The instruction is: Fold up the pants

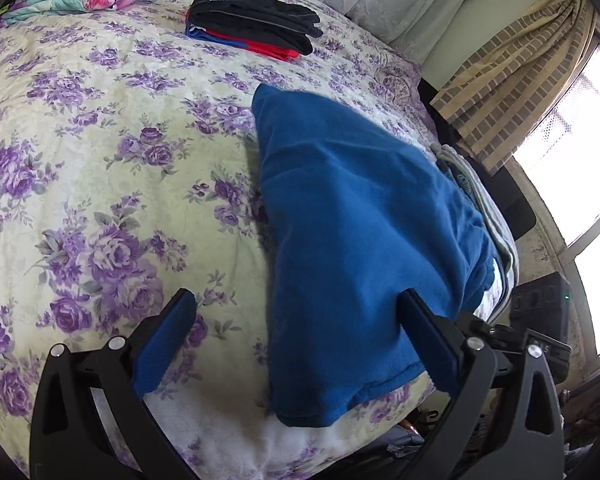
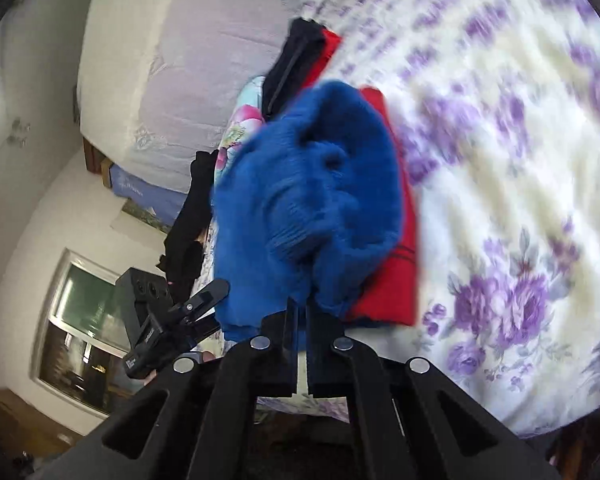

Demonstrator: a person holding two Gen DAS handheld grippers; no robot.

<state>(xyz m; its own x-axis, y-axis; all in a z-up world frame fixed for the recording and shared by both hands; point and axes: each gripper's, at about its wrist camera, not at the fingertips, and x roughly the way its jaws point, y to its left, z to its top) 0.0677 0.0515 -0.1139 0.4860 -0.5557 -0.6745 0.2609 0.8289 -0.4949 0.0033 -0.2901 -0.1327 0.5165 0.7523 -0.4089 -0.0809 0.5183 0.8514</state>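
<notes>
Left claw (image 1: 296, 344): matte black frame with triangular cut-outs, round silver screw heads at the pivots, textured blue pads (image 1: 164, 344) on the fingers. Right claw (image 2: 300, 312): same black frame, four silver screws, dark narrow fingers.

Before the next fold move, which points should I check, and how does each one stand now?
1. Right tool shut on the blue pants: ok.
2. Left tool gripping the blue pants: not ok, open, cloth lies between its fingers.
3. Pants flat on the floral bedspread: not ok, one end is lifted and bunched.
4. Folded black and red clothes apart from the pants: ok.
5. Fold line straight: cannot tell.
</notes>
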